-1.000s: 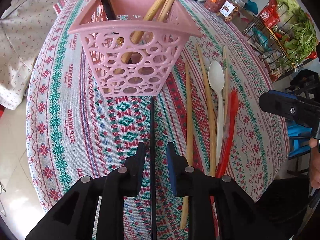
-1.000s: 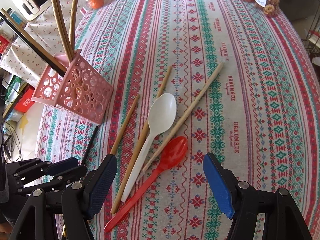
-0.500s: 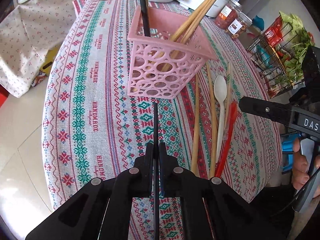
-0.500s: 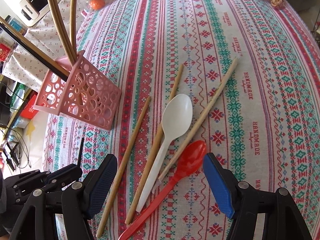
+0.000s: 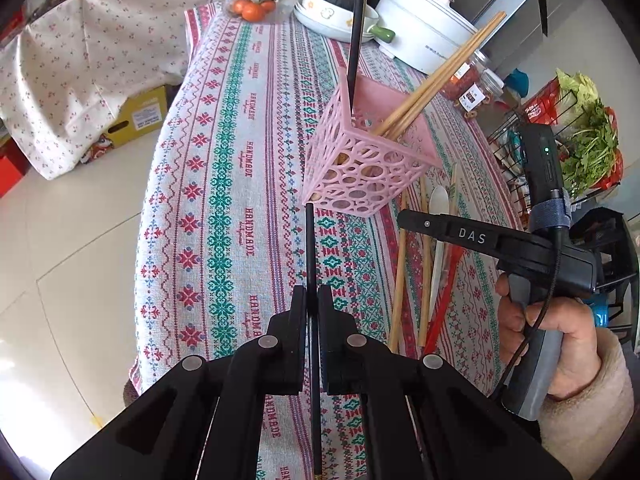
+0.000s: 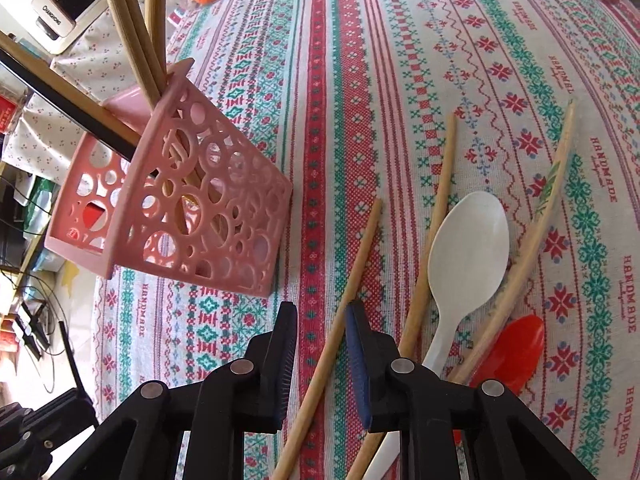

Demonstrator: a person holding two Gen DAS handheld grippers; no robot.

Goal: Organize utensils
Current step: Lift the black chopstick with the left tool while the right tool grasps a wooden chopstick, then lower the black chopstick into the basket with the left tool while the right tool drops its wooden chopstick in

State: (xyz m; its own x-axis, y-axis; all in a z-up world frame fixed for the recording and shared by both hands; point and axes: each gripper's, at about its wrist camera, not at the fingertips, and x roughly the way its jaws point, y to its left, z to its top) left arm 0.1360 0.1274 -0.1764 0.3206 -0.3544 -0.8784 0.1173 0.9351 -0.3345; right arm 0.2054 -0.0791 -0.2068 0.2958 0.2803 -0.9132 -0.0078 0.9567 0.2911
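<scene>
Patterned tablecloth (image 6: 340, 60) below: left gripper (image 5: 312, 300) clamps a black chopstick (image 5: 310, 248); right gripper (image 6: 320, 320) (jaws apart) straddles a wooden chopstick (image 6: 352, 268).

R claw (image 6: 320, 312) part open, fingers either side of a wooden chopstick (image 6: 340, 312) lying on the surface (image 6: 360, 60), not touching it. Just right: 2nd chopstick (image 6: 436, 216), white spoon (image 6: 464, 256), printed chopstick (image 6: 532, 236), red spoon (image 6: 516, 352). Pink basket (image 6: 192, 208) to the left w/ wooden + black chopsticks inside.
</scene>
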